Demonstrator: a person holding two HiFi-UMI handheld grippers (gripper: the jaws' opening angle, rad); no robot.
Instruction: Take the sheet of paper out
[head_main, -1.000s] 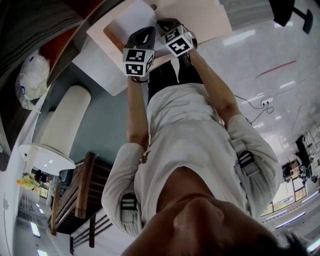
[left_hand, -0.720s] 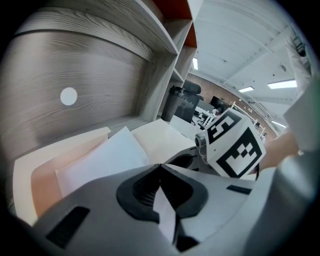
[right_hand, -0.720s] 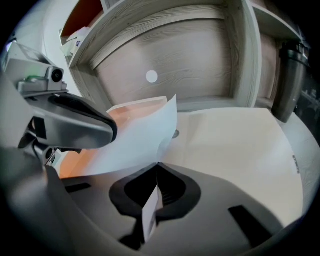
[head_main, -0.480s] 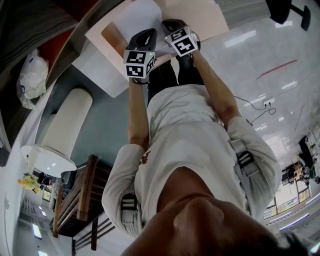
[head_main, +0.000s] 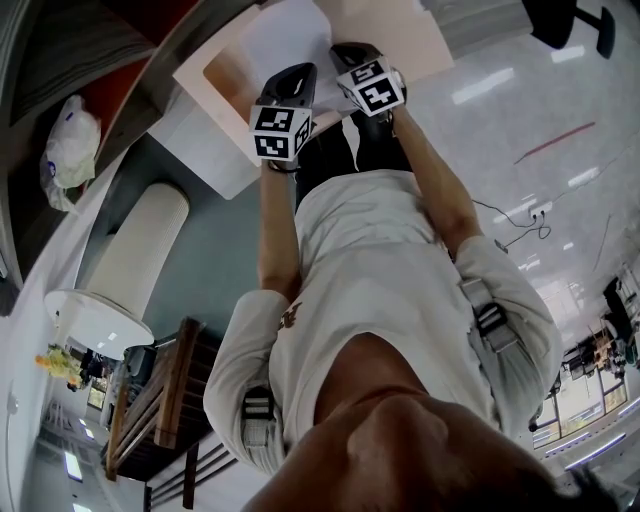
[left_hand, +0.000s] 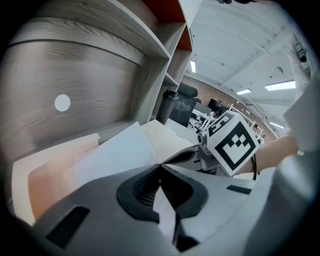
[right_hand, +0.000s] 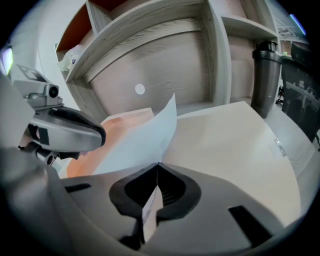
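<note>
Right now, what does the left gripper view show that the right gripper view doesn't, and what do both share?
Left gripper view only: the marker cube on the right gripper, with an open office and ceiling lights behind it. Right gripper view only: the left gripper seen from outside, and a white bag on the shelf. Both: the white sheet clamped between that gripper's own shut fingers, the peach folder behind it, and the round white dot on the wood panel.

Head view steeply down, both gripper views close-up — sharing the sheet (shelf behind)
</note>
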